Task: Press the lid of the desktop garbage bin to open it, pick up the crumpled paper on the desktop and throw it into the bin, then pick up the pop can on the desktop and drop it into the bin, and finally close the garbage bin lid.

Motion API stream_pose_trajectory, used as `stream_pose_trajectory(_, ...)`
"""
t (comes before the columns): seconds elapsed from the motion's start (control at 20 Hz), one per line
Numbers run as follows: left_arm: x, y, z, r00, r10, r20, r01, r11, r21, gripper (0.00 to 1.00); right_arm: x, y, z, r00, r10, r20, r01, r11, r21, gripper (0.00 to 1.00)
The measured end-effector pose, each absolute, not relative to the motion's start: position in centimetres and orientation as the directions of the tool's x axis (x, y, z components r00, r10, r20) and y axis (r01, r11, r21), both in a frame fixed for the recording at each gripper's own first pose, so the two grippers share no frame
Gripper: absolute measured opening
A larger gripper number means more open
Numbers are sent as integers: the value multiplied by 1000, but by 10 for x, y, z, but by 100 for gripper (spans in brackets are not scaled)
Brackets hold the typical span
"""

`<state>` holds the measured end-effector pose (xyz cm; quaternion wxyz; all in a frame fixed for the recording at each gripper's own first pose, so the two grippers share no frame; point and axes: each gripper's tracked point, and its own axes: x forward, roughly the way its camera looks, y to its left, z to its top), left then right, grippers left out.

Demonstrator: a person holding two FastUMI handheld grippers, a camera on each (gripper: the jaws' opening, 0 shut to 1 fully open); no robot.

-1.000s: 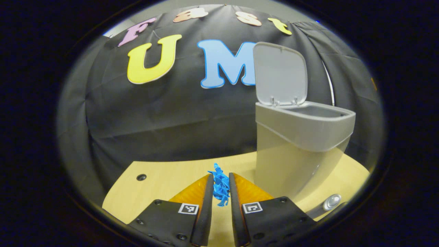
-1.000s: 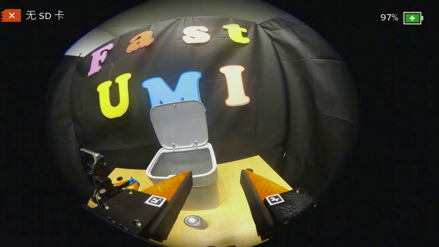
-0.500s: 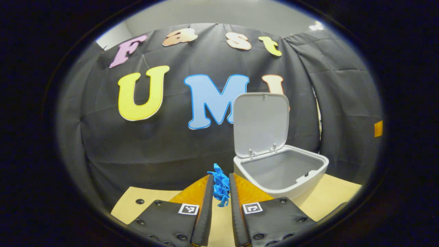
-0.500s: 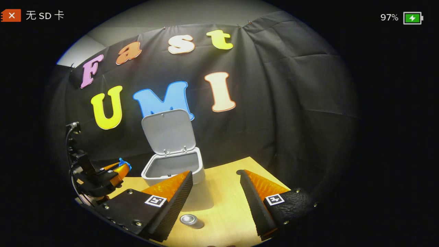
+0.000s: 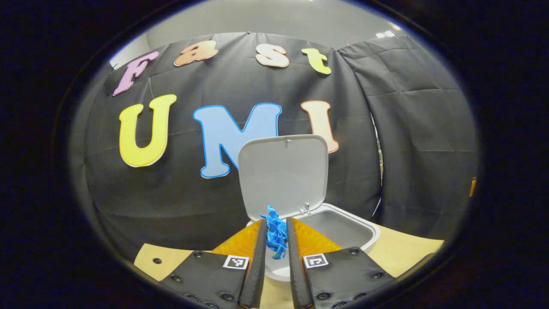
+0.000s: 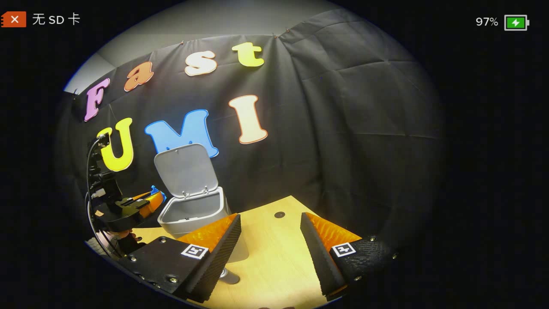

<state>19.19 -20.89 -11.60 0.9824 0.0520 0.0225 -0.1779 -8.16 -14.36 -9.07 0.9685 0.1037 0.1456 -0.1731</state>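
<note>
The bin point(image 5: 343, 234) stands on the table point(image 6: 274, 257) with its lid point(image 5: 283, 171) upright at the back, leaving the mouth clear from the front and above. The left gripper point(image 5: 274, 236) is clamped on the blue crumpled paper point(image 5: 274, 231), held over the bin's near rim. The right gripper point(image 6: 270, 240) hangs wide apart and empty above bare tabletop beside the bin, the can point(image 6: 227, 277) lying just under its left finger.

Bin point(image 5: 343, 231) and lid point(image 5: 283, 171): smooth matt plastic. Counter point(image 6: 274, 257): pale wood grain, slight sheen. Crumpled paper point(image 5: 274, 234): creased, rough.
</note>
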Motion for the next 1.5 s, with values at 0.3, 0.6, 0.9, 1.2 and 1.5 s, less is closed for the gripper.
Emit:
stream_pose_trajectory(0.3,193,-226,-118,934,-352,-66,357,931,80,100,-95,-168,-91,882,-346,-321,407,901,148,89)
stream_pose_trajectory(0.6,187,-220,-117,940,-333,-76,339,938,76,95,-95,-166,-99,887,-322,-331,387,909,153,89)
stream_pose_trajectory(0.9,176,-179,-114,960,-265,-91,270,961,57,100,-81,-141,-110,908,-240,-343,309,937,163,90)
stream_pose_trajectory(1.2,155,-130,-111,978,-181,-100,186,982,38,100,-62,-109,-125,924,-134,-359,201,967,155,90)
stream_pose_trajectory(1.5,128,-92,-110,988,-111,-111,114,993,25,95,-47,-67,-153,917,-13,-399,64,991,114,90)
